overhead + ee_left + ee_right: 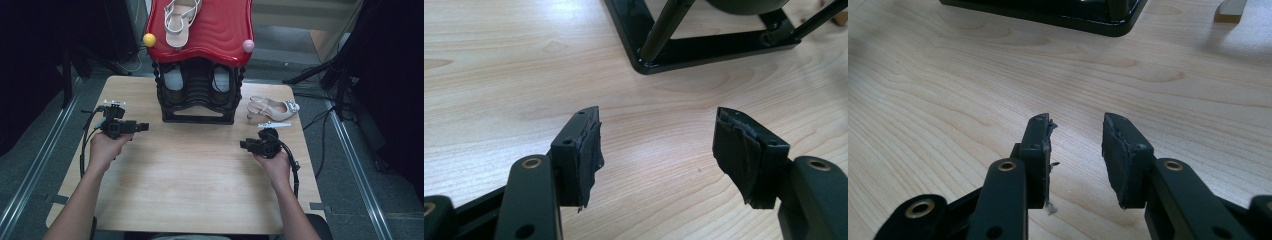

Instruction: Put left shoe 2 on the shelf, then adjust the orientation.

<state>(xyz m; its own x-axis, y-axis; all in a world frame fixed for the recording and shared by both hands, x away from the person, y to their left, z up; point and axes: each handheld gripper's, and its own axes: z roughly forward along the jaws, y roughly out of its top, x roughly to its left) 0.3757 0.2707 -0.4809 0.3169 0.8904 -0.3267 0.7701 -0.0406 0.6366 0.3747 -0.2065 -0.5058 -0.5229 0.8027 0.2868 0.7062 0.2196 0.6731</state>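
Note:
A black shoe rack with a red wavy top stands at the table's back middle. A pale strappy sandal lies on the red top, and pairs of shoes sit inside the rack. A beige heeled shoe lies on the table right of the rack. My left gripper hovers left of the rack, pointing right, open and empty. My right gripper is below the heeled shoe, pointing left, open with nothing between its pads.
The light wooden table has bare room in the middle and front. The rack's black base frame lies just ahead of the left jaws and shows far off in the right gripper view. Yellow and pink knobs stick out from the red top.

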